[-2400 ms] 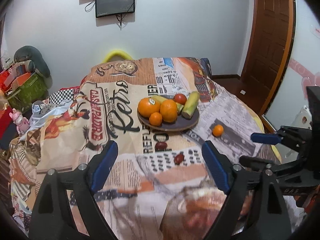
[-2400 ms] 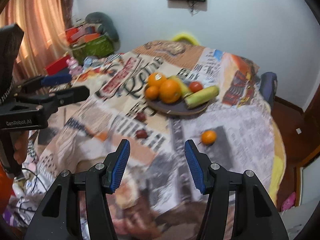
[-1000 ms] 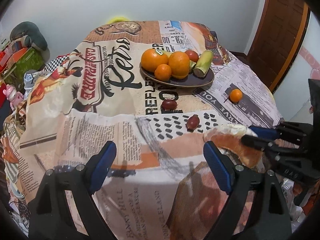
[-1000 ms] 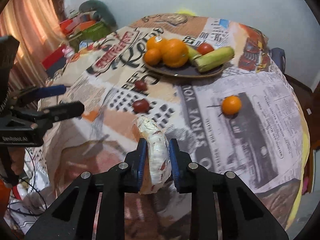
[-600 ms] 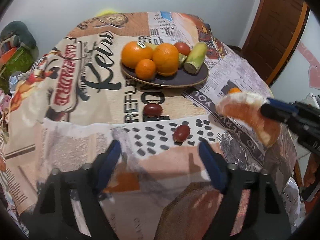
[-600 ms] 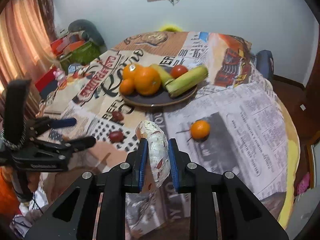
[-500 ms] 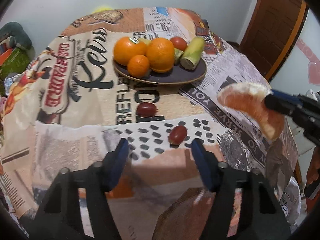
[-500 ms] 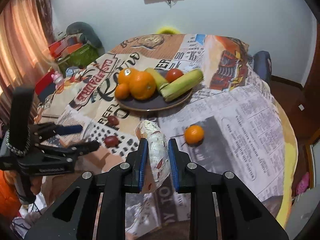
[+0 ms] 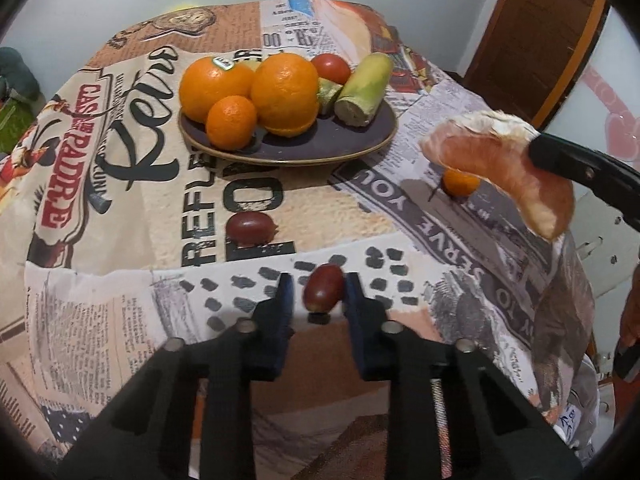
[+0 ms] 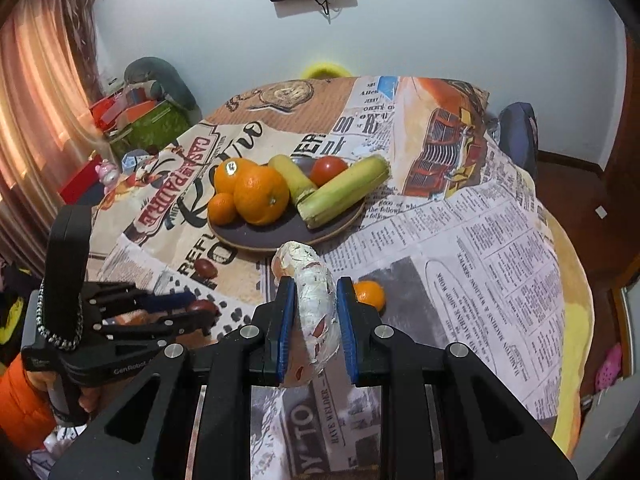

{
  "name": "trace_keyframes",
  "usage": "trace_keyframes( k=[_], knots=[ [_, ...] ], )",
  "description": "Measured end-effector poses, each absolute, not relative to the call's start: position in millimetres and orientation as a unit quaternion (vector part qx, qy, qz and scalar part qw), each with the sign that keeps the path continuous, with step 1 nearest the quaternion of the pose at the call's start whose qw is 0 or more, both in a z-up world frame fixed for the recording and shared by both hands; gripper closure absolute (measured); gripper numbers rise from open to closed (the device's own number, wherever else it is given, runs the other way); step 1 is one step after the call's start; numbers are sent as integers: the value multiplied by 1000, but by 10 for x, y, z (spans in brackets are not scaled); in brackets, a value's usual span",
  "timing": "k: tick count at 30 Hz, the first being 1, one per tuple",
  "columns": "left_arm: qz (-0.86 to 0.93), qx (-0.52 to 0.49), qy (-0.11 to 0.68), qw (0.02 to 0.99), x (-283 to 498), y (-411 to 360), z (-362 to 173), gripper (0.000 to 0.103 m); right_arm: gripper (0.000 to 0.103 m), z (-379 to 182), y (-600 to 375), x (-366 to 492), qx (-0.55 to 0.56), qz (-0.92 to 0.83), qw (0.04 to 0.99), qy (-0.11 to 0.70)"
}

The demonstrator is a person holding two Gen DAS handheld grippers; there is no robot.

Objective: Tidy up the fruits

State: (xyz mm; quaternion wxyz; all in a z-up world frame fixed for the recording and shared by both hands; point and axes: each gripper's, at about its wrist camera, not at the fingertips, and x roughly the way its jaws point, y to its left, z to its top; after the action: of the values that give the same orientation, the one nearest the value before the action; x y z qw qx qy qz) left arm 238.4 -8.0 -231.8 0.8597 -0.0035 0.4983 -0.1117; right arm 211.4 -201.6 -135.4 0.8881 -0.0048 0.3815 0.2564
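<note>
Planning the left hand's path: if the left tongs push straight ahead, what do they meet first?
The dark red fruit already sits between the left tongs; beyond it, the purple plate seems next, though depth is unclear.

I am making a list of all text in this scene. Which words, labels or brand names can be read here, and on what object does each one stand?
"GenRobot": on the body of the left gripper.
"CASA DEL PADRE": red letters on the tablecloth.
"Retro": large black script on the tablecloth.
"SERVE YOU": newspaper print on the tablecloth.
"HAVE WELDER": newspaper print on the tablecloth, near the right gripper.
Sticker on an orange: too small to read.
Fine newspaper print: too small to read.
</note>
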Motion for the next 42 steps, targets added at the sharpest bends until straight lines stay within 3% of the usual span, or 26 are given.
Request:
trace_keyframes(
  k=[25, 27, 29, 40, 42],
  knots=[
    [-81, -15, 436, 896, 2751, 128, -1872, 84, 84, -1080, -1783, 2571, 28, 257, 905, 337],
    [-80, -14, 436, 896, 2822, 126, -1892, 84, 86, -1099, -1711, 2651, 28, 261, 904, 338],
    [-80, -15, 440, 895, 2906, 129, -1929, 84, 97, -1118, -1657, 2718, 27, 265, 902, 341],
    [-78, -15, 444, 892, 3121, 108, -2042, 83, 96, -1270, -1621, 2836, 2, 268, 892, 364],
    [-75, -5, 443, 893, 3115, 70, -2050, 83, 91, -1276, -1705, 2816, -2, 263, 892, 367]
  ],
)
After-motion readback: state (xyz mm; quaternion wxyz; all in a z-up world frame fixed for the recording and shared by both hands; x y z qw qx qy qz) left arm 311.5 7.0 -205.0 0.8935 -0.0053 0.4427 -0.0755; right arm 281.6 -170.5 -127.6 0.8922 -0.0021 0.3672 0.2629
